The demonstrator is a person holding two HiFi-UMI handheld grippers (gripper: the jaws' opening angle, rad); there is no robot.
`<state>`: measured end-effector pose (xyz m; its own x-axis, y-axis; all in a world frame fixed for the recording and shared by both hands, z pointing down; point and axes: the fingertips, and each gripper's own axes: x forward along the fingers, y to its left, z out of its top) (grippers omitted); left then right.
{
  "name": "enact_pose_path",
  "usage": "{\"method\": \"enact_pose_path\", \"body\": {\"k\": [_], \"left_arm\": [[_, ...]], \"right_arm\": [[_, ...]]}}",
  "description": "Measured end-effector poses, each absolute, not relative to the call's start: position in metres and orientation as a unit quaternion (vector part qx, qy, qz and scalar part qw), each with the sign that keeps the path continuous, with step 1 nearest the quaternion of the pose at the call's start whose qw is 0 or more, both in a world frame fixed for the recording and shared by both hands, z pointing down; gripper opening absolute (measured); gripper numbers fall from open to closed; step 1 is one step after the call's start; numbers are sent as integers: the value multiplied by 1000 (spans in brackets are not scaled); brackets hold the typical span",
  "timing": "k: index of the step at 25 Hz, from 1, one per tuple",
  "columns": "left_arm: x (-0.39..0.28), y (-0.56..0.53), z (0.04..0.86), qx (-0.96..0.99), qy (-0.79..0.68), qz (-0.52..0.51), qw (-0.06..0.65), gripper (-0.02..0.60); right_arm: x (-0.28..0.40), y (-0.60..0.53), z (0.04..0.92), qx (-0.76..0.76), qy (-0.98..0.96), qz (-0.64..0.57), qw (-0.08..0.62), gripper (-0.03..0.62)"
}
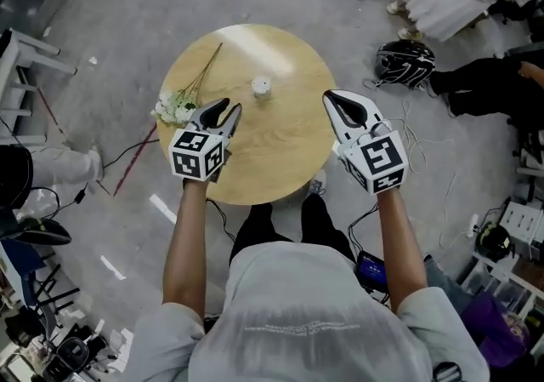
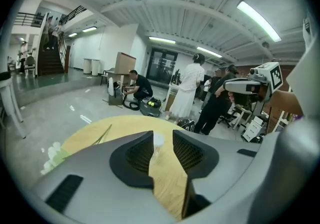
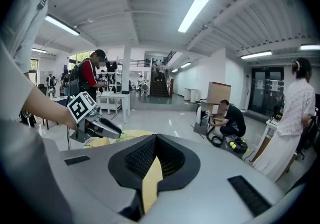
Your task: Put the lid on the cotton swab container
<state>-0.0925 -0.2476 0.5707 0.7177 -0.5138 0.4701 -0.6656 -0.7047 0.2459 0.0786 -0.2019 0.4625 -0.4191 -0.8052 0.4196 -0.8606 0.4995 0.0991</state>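
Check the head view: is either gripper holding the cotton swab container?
No, the cotton swab container stands alone on the round wooden table, apart from the left gripper and the right gripper.

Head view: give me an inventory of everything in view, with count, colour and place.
table: one, light wood, round, centre
cotton swab container: one, white, near the table's middle
flowers: one bunch, white with green stems, table's left edge
helmet: one, black, floor at right
left gripper: one, grey and black, jaws apart, over the table's left
right gripper: one, grey and black, jaws together, over the table's right edge
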Motion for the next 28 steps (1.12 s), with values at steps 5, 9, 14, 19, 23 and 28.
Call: {"method": "enact_pose_path", "body": {"k": [5,9,14,19,23,28], "left_arm": [[-84,-254,615,886,-338,211,236,192],[-80,-255,653,874,-336,239,258,232],[-86,-258,677,852,-347,216,327,249],[-85,-263,691,826,-345,165,414,249],[-82,-265,698,814,-343,143,445,247],[-77,-272,693,809,-346,105,464,171]], "right_arm": [[90,-209,494,481,-841,83,233,27],[89,-217,508,471,-846,96,232,27],[88,-217,522,461,-848,106,239,27],[81,-224,530,455,-850,115,240,27],[80,-227,532,454,-849,116,243,27],[82,-232,533,456,-848,116,245,27]]}}
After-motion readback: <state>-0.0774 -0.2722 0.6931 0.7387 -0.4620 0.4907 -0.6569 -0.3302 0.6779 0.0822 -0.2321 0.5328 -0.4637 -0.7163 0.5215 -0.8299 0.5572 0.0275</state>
